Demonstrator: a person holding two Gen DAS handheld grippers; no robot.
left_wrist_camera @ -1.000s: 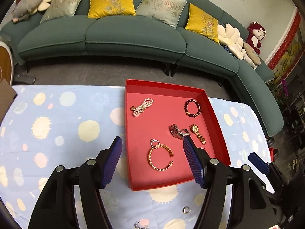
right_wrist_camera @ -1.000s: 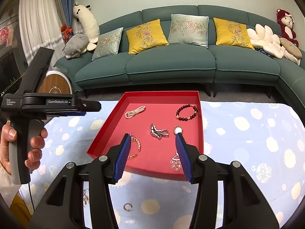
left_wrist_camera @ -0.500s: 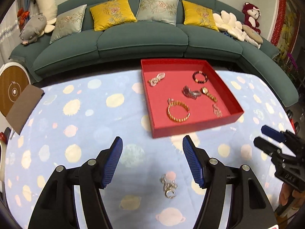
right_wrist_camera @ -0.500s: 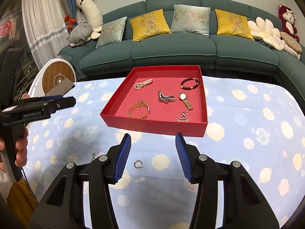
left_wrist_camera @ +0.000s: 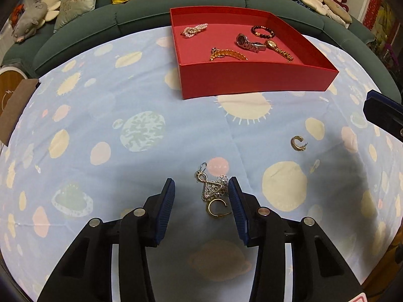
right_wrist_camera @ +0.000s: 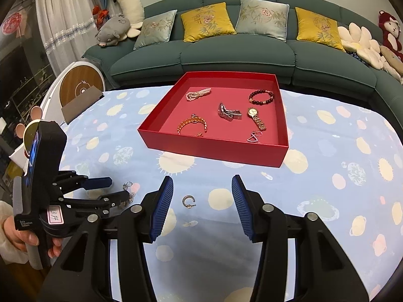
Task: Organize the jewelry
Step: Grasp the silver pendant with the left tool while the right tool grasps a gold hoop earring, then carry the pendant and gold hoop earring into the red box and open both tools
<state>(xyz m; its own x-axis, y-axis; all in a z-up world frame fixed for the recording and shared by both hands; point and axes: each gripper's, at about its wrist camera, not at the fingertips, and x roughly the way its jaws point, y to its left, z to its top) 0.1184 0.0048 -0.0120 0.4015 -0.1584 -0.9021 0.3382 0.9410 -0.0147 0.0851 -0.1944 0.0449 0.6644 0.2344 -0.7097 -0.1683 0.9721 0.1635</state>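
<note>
Triangular pendant [right_wrist_camera: 253, 137] in right wrist view only

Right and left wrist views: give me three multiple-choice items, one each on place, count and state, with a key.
1. The hoop ahead of the right gripper is: A) held in the pads B) lying on the cloth C) hanging from a finger.
2. Watches in the tray: A) one B) two C) four.
3. The left gripper is: A) shut on a watch B) shut empty C) open astride an earring.

Key: 1 B, it lies flat, untouched, outside the tray. 2 B, a silver watch and a gold watch. 3 C, the jaws have just been closing with the earring between them, but the pads do not press it.
</note>
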